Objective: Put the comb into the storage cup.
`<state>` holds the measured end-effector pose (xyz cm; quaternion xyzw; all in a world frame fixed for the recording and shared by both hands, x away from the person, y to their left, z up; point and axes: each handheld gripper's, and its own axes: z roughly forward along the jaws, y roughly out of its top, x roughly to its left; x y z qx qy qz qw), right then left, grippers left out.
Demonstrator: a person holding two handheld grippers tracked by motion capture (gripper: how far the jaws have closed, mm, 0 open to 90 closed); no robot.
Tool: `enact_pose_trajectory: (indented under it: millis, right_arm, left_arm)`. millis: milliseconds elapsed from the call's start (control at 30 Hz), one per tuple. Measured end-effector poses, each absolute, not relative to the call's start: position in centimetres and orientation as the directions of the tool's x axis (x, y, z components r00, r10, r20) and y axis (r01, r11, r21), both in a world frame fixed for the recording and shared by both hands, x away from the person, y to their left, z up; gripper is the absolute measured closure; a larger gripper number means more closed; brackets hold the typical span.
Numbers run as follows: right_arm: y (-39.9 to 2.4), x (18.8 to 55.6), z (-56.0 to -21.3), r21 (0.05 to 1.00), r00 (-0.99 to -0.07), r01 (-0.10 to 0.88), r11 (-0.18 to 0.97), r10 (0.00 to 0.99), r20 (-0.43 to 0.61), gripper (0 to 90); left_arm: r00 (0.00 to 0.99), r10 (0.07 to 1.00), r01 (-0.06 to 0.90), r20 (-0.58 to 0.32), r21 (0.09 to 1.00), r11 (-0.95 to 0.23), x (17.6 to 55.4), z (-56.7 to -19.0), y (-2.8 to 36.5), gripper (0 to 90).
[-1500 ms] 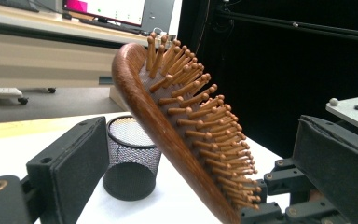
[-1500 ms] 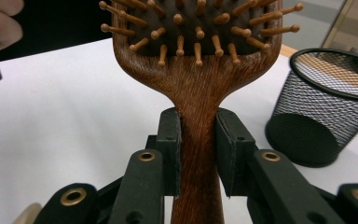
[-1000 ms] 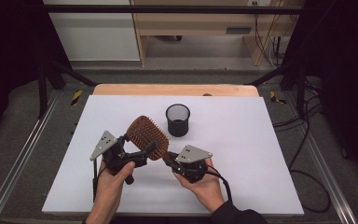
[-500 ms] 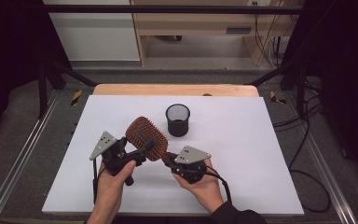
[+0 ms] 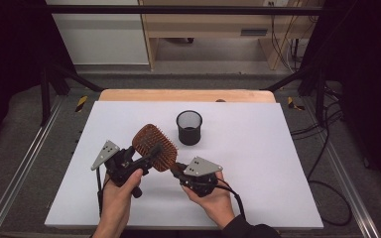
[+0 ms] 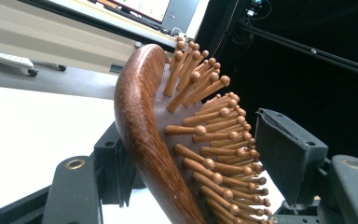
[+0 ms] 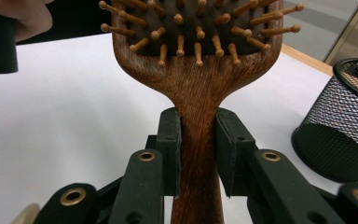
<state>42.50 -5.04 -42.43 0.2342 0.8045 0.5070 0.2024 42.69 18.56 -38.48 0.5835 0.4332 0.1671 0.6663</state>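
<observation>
With the right gripper [image 7: 198,154] clamped on the handle of the hairbrush [image 5: 154,147] above the bench [image 5: 278,148], the left gripper [image 6: 200,154] — jaws just closing, right pad short of the bristles — should seat squarely on the head before any release.

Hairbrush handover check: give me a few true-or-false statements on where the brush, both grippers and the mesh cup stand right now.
1. The right gripper is clamped on the hairbrush at its handle. True.
2. The hairbrush lies flat on the table. False: it is held up off the table.
3. The left gripper has the brush head between its jaws, which have just been closing. True; the bristle-side pad is not clearly pressing yet.
4. The mesh cup lies tipped on its side. False: it stands upright.
5. The brush head is inside the mesh cup. False: they are apart.
</observation>
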Motion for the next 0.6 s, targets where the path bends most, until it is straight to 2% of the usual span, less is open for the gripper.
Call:
enact_pose_trajectory:
  millis: [333,500,600]
  right_arm:
    - [-4.5,42.4,-42.7,0.910,-0.809,0.185,0.372,0.583,-0.073,73.1]
    - [-4.0,42.1,-42.7,0.913,-0.803,0.170,0.371,0.590,-0.090,73.1]
    - [-3.9,42.0,-42.8,0.913,-0.803,0.171,0.372,0.589,-0.090,73.0]
  left_arm:
    - [0.567,0.713,0.291,-0.413,0.910,0.296,42.5,-38.5,18.8,40.6]
    - [0.557,0.663,0.316,-0.500,0.866,0.388,42.4,-38.9,19.7,46.8]
    - [0.553,0.662,0.321,-0.506,0.862,0.392,42.3,-38.9,19.8,48.9]
